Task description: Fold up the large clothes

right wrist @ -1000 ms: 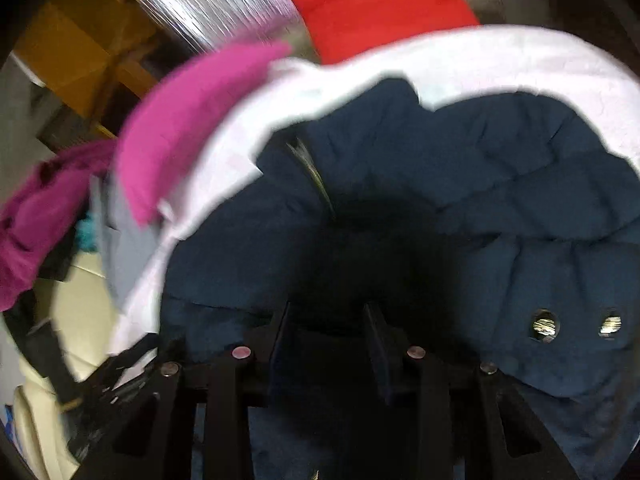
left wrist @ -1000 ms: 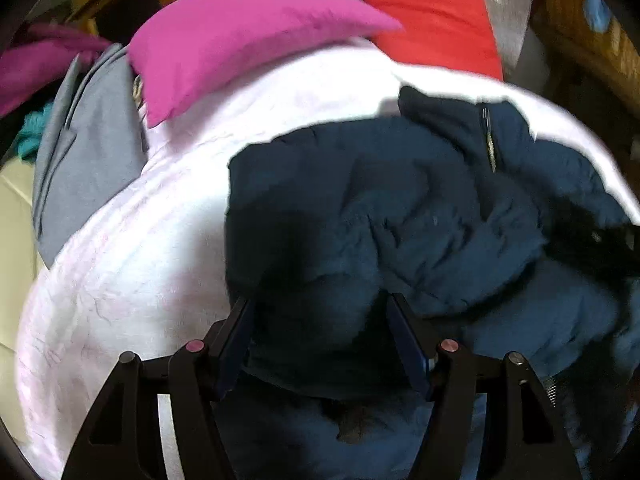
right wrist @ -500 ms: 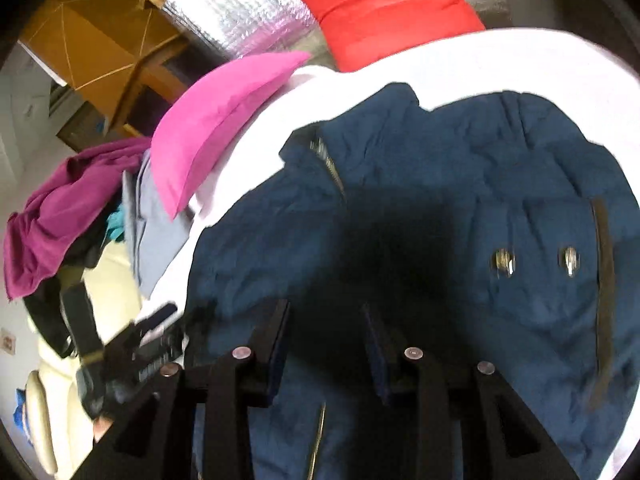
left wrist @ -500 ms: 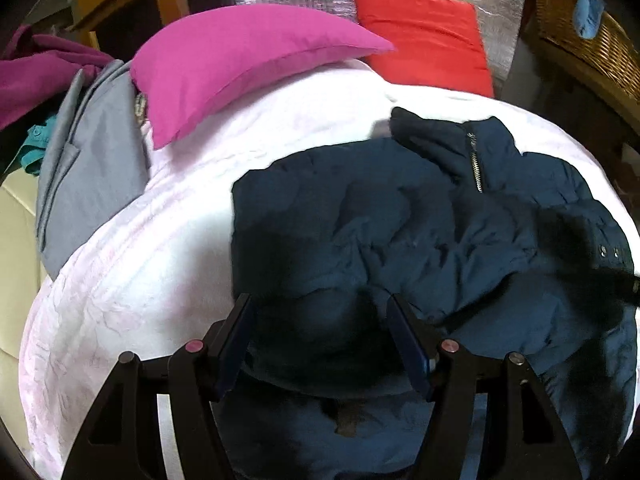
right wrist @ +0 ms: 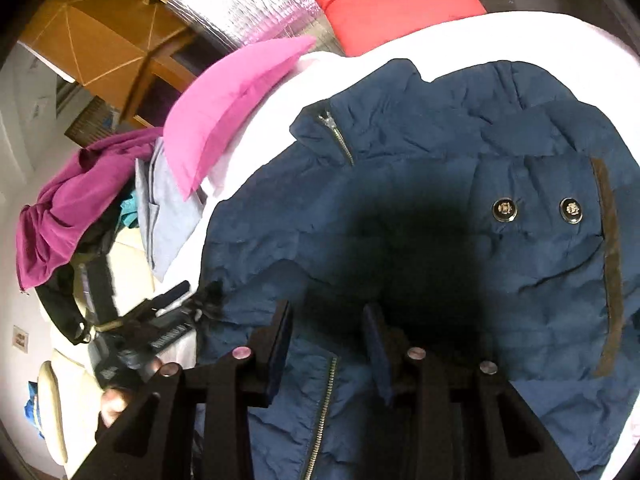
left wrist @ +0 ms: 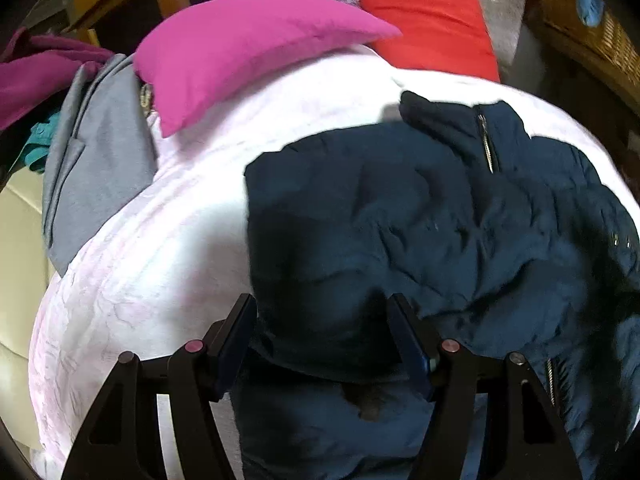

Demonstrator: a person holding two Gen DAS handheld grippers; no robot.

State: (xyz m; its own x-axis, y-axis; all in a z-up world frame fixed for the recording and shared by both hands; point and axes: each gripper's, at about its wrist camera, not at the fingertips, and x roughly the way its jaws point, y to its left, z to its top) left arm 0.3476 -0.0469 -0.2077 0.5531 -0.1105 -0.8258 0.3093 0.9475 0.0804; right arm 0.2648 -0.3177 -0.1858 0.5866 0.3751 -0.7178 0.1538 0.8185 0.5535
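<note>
Left tool [left wrist: 320, 340]: black two-finger tool with blue pads, jaws parted wide over the near part of the jacket; a bulge of dark fabric sat between the pads, but whether they pressed on it could not be told.
Right tool [right wrist: 326, 344]: same build, jaws partly parted above the jacket's front by its zipper; nothing visibly pinched, pads looked clear of the cloth.
Jacket [left wrist: 400, 220]: large navy-blue padded jacket lay spread and wrinkled on the bed, collar toward the pillows, filling much of the right wrist view [right wrist: 420, 200].
Zipper [right wrist: 320, 412]: metal teeth ran down the front just beside the right tool's left finger; a short zip also showed at the collar [left wrist: 486, 144].
Snaps [right wrist: 504, 210]: two round metal studs side by side near a brown trim strip [right wrist: 610, 268] on the jacket's right side.
Bed cover [left wrist: 140, 280]: pale pink-white textured blanket under the jacket.
Magenta pillow [left wrist: 248, 44]: lay at the far edge of the bed, apart from the jacket.
Red pillow [left wrist: 428, 24]: beside the magenta one, against a silver quilted backing [right wrist: 240, 12].
Grey garment [left wrist: 96, 160]: folded cloth on the bed's left edge, touching the magenta pillow.
Purple cloth [right wrist: 72, 196]: heaped further left, off the bed.
</note>
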